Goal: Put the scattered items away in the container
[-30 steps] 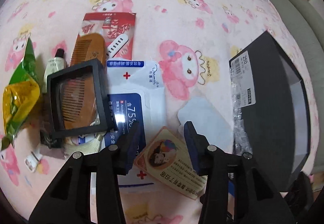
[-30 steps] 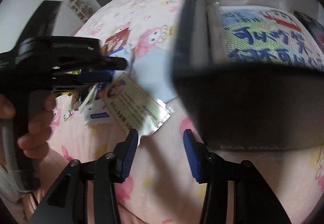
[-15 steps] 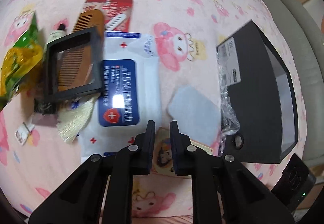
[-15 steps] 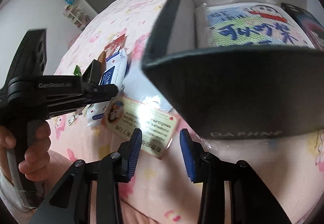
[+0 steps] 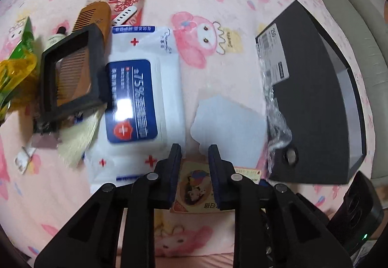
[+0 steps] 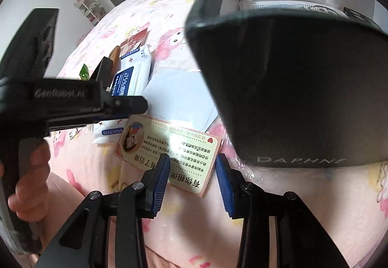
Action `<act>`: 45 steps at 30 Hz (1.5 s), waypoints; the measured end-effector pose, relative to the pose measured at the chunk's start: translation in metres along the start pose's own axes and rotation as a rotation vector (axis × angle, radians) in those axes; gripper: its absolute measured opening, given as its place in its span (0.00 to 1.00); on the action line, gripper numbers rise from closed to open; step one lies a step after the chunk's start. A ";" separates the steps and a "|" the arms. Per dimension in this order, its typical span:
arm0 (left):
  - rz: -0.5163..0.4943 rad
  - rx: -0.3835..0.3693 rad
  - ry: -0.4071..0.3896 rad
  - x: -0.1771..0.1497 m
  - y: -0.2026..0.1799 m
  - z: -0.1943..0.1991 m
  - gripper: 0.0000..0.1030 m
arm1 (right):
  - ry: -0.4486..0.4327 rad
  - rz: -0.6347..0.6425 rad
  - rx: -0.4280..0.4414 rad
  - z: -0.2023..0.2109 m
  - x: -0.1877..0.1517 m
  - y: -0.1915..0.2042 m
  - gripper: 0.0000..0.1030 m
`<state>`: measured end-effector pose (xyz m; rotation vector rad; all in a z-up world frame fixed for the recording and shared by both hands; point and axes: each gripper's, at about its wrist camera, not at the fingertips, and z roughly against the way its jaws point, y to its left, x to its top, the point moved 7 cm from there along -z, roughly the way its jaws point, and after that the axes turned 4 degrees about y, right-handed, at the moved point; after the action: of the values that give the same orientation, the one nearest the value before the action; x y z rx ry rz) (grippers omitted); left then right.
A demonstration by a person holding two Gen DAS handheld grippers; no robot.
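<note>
Clutter strewn on the bed, box waiting at the right.

Comb (image 5: 93, 25), wipes pack (image 5: 143, 98) and printed card (image 6: 169, 144) lie outside the dark box (image 5: 322, 103). Left gripper (image 5: 194, 161), pinched shut half a second ago, now stands parted over the card; right gripper (image 6: 191, 175) gapes empty, so the card awaits a proper grip.

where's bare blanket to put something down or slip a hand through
Free: the strip of pink blanket between the wipes pack and the black box, beyond the pale blue sheet. Crowded: the left side, where the black frame, wooden comb and green packet overlap.
</note>
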<state>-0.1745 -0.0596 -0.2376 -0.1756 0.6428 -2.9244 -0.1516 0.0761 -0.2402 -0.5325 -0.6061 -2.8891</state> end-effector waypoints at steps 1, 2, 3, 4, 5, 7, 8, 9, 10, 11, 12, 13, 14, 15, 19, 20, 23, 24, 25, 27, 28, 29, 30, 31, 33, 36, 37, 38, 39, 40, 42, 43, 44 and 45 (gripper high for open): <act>-0.001 -0.009 0.014 -0.006 0.000 0.001 0.22 | 0.004 -0.003 0.006 0.004 -0.001 0.000 0.34; -0.001 -0.019 0.028 -0.012 -0.001 0.002 0.22 | 0.007 -0.008 0.013 0.009 -0.002 -0.001 0.34; -0.002 -0.028 0.041 -0.018 -0.001 0.002 0.22 | 0.004 -0.003 0.008 0.016 -0.003 -0.001 0.34; -0.003 -0.038 0.055 -0.023 -0.001 0.003 0.22 | -0.001 0.004 0.002 0.022 -0.003 -0.002 0.34; -0.004 -0.047 0.069 -0.029 -0.002 0.004 0.22 | -0.016 0.015 -0.009 0.033 -0.002 -0.003 0.34; -0.011 -0.048 0.081 -0.037 -0.003 0.007 0.22 | -0.038 0.020 -0.003 0.048 0.001 -0.004 0.34; -0.016 -0.041 0.079 -0.039 -0.004 0.008 0.22 | -0.044 0.020 -0.007 0.052 0.001 -0.005 0.34; -0.019 -0.030 0.070 -0.039 -0.004 0.010 0.22 | -0.049 0.020 -0.011 0.056 0.001 -0.007 0.34; -0.017 -0.021 0.062 -0.039 -0.004 0.011 0.22 | -0.053 0.020 -0.016 0.059 0.001 -0.008 0.34; -0.007 -0.017 0.056 -0.039 -0.002 0.011 0.22 | -0.053 0.019 -0.036 0.058 -0.002 -0.009 0.34; 0.008 -0.018 0.051 -0.038 0.000 0.012 0.22 | -0.043 0.011 -0.057 0.056 -0.005 -0.014 0.34; 0.026 -0.017 0.045 -0.037 0.002 0.013 0.22 | -0.031 0.002 -0.077 0.053 -0.007 -0.019 0.34; 0.041 -0.008 0.035 -0.035 0.005 0.014 0.22 | -0.020 -0.008 -0.084 0.048 -0.001 -0.027 0.34; 0.056 0.005 0.023 -0.032 0.007 0.015 0.22 | -0.010 -0.018 -0.088 0.042 0.007 -0.034 0.34; 0.082 0.049 0.044 -0.025 0.013 0.006 0.22 | 0.012 -0.044 -0.099 0.039 0.003 -0.042 0.34; 0.088 0.060 0.058 -0.024 0.015 0.003 0.22 | 0.018 -0.054 -0.088 0.035 0.002 -0.043 0.34; 0.082 0.068 0.064 -0.024 0.014 0.002 0.26 | 0.041 -0.099 -0.045 0.024 -0.003 -0.046 0.34; 0.085 0.066 0.069 -0.024 0.014 0.002 0.30 | 0.048 -0.118 -0.031 0.019 -0.004 -0.048 0.34; 0.090 0.065 0.077 -0.025 0.015 0.000 0.33 | 0.055 -0.137 -0.018 0.015 -0.005 -0.050 0.34; 0.098 0.059 0.094 -0.024 0.014 -0.002 0.40 | 0.050 -0.134 -0.029 0.012 -0.003 -0.051 0.34; 0.097 0.054 0.101 -0.025 0.014 -0.002 0.42 | 0.049 -0.125 -0.033 0.013 -0.003 -0.050 0.34; 0.092 0.053 0.103 -0.025 0.013 -0.001 0.42 | 0.049 -0.116 -0.037 0.015 -0.003 -0.049 0.34; 0.082 0.052 0.107 -0.027 0.011 0.000 0.42 | 0.053 -0.104 -0.028 0.015 -0.004 -0.046 0.34; 0.066 0.045 0.113 -0.028 0.008 0.000 0.41 | 0.058 -0.092 -0.018 0.015 -0.006 -0.044 0.34; 0.028 0.032 0.119 -0.032 0.000 0.002 0.33 | 0.062 -0.078 -0.001 0.016 -0.008 -0.039 0.34; -0.023 0.043 0.074 -0.034 -0.008 0.014 0.29 | 0.042 -0.068 -0.006 0.026 -0.007 -0.034 0.34; -0.031 0.037 0.050 -0.034 -0.010 0.021 0.28 | 0.040 -0.070 0.003 0.029 -0.007 -0.034 0.34; -0.036 0.022 0.029 -0.034 -0.012 0.027 0.27 | 0.039 -0.073 0.014 0.032 -0.008 -0.033 0.34; -0.043 -0.001 0.007 -0.034 -0.016 0.034 0.27 | 0.038 -0.077 0.025 0.034 -0.009 -0.032 0.34; -0.050 -0.024 -0.010 -0.035 -0.019 0.040 0.27 | 0.037 -0.080 0.036 0.037 -0.010 -0.032 0.34; -0.067 -0.084 -0.035 -0.036 -0.027 0.050 0.27 | 0.036 -0.086 0.058 0.042 -0.011 -0.030 0.34; -0.076 -0.115 -0.045 -0.036 -0.030 0.054 0.26 | 0.035 -0.090 0.069 0.045 -0.012 -0.029 0.34; -0.086 -0.155 -0.047 -0.038 -0.031 0.055 0.22 | 0.034 -0.093 0.080 0.048 -0.013 -0.029 0.34; -0.097 -0.202 -0.044 -0.041 -0.035 0.057 0.20 | 0.033 -0.096 0.091 0.050 -0.014 -0.028 0.34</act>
<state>-0.1296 -0.0452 -0.1747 -0.3002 0.9484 -2.9324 -0.1290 0.1231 -0.2123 -0.4540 -0.7749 -2.9353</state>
